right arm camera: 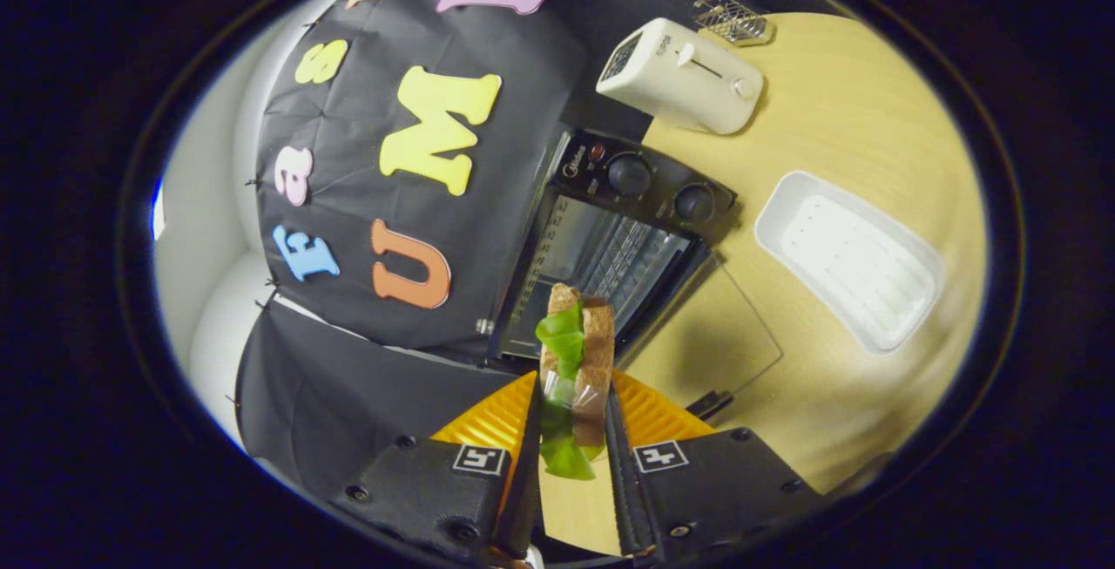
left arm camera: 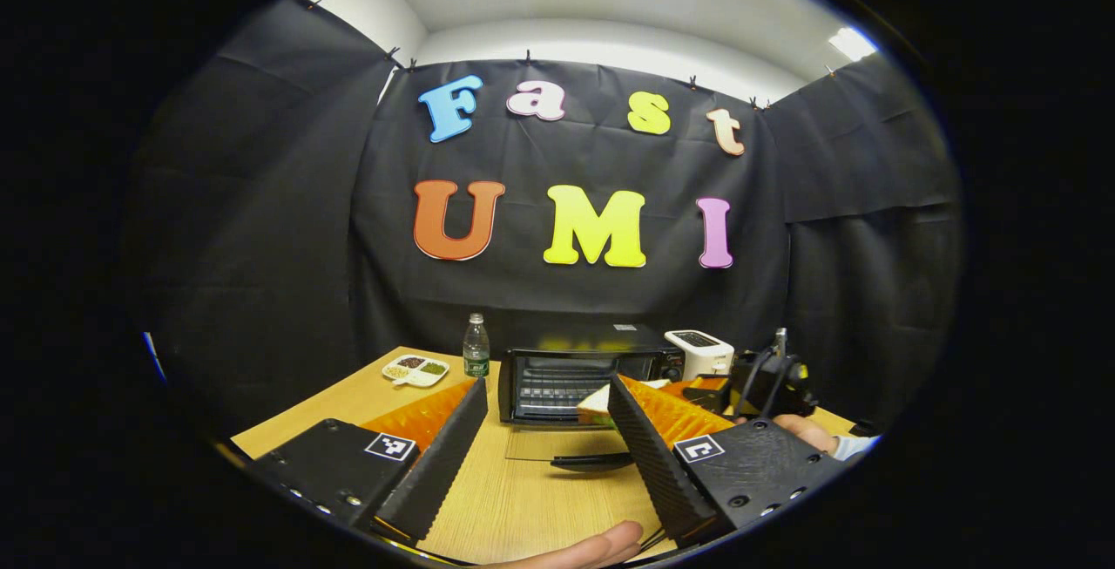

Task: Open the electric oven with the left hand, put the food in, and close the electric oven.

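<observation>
Oven [right arm camera: 610,247]: boxy black electric oven, frame centre, glass door [right arm camera: 714,325] folded flat on the wooden table [right arm camera: 854,107].
Right gripper [right arm camera: 571,430]: clamps a sandwich [right arm camera: 577,351], brown bread, green leaf.
Left gripper [left arm camera: 544,438]: spread wide, holding nothing, lower frame.
Tray [right arm camera: 849,260]: white ribbed rectangle, right.
</observation>
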`<action>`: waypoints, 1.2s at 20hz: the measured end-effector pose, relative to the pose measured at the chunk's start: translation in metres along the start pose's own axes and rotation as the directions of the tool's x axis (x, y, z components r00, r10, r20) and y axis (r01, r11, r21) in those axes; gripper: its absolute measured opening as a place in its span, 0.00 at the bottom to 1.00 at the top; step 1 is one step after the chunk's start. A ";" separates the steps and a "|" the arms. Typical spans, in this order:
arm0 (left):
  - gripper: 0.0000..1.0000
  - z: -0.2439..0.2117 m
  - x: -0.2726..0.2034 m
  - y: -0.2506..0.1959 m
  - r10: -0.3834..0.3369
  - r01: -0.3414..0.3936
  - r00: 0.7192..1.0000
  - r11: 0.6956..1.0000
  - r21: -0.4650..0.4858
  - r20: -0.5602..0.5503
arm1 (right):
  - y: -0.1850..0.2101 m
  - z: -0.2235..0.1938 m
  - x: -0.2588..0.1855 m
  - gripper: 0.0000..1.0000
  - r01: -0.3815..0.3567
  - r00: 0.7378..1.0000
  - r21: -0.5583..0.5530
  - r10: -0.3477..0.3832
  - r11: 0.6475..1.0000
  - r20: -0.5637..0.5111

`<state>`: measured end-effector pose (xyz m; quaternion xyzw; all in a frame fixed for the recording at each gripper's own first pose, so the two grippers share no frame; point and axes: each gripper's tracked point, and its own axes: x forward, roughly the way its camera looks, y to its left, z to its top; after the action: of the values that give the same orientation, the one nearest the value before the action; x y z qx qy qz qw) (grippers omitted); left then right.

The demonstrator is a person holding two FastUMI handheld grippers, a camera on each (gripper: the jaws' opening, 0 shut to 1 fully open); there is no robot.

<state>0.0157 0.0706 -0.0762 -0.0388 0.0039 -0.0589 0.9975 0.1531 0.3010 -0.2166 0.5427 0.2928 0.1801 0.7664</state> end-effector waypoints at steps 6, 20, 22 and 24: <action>0.92 -0.002 0.006 0.013 0.001 -0.002 1.000 0.999 -0.035 -0.025 | 0.006 0.023 0.106 0.41 0.019 0.987 -0.107 -0.002 0.994 0.162; 0.94 -0.016 0.018 0.014 -0.057 0.052 0.997 0.995 -0.080 -0.054 | -0.001 0.055 0.179 0.47 0.170 0.908 -0.205 -0.072 0.964 0.412; 0.94 -0.020 0.018 0.011 -0.066 0.062 0.996 0.996 -0.068 -0.059 | -0.009 0.055 0.178 0.48 0.207 0.909 -0.227 -0.101 0.952 0.406; 0.94 -0.025 0.019 0.010 -0.067 0.063 0.995 0.996 -0.060 -0.071 | -0.012 0.056 0.178 0.39 0.231 0.912 -0.256 -0.118 0.939 0.392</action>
<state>0.0351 0.0766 -0.1021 -0.0654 0.0406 -0.0925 0.9927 0.3246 0.3621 -0.2591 0.4170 0.1601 0.0461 0.8935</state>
